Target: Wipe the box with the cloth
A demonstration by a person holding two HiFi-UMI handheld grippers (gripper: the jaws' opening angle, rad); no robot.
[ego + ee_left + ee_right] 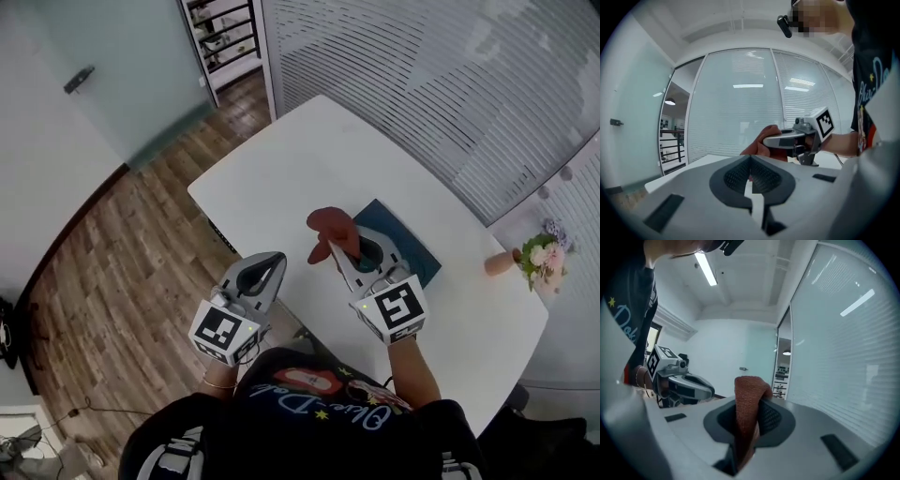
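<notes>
While the rust-red cloth (328,228) is pinched between the jaws of the right gripper (339,246), it is held over the left end of the flat teal box (412,246) on the white tabletop (281,178). The left gripper (274,261), closed on nothing, is held left of the box. Flowers (542,255) are seen in a small vase (499,263) right of the box.

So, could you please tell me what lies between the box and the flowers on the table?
Nothing: in the head view only bare white table separates the box from the flowers.
</notes>
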